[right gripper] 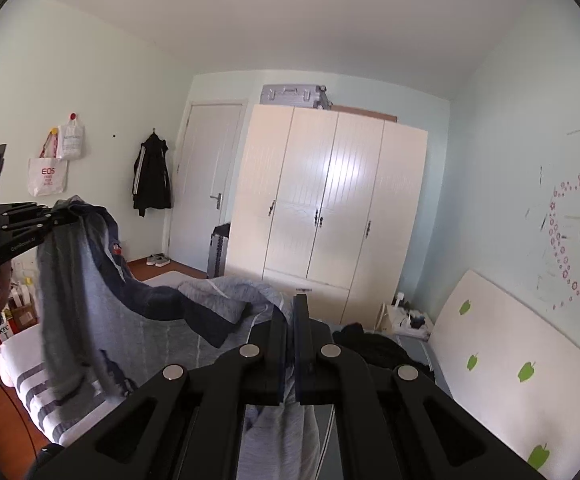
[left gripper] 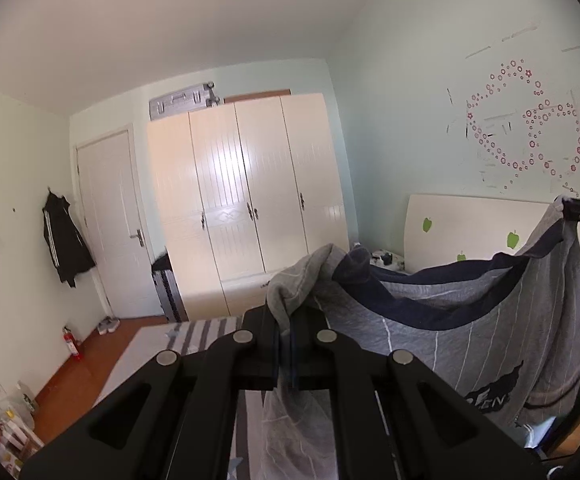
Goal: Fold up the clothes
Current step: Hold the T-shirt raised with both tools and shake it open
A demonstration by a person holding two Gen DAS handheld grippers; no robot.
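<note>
Aloft, the grey striped garment (left gripper: 469,332) hangs stretched, long axis running nine to three o'clock, left hand-held gripper (left gripper: 286,320) and right hand-held gripper (right gripper: 290,320) each clamped on a top corner above the bed (right gripper: 30,364).

Soft daylight fills both views. Glare whitens the glossy wardrobe doors (left gripper: 226,168), strongest in the left wrist view. Fisheye bends the walls, dark vignette rims all 4 corners, and the hanging garment (right gripper: 74,280) shows motion blur.

grey pinstriped garment (left gripper: 469,332) with navy trim and a dark print, held up by two corners, sagging in the middle above the bed
</note>
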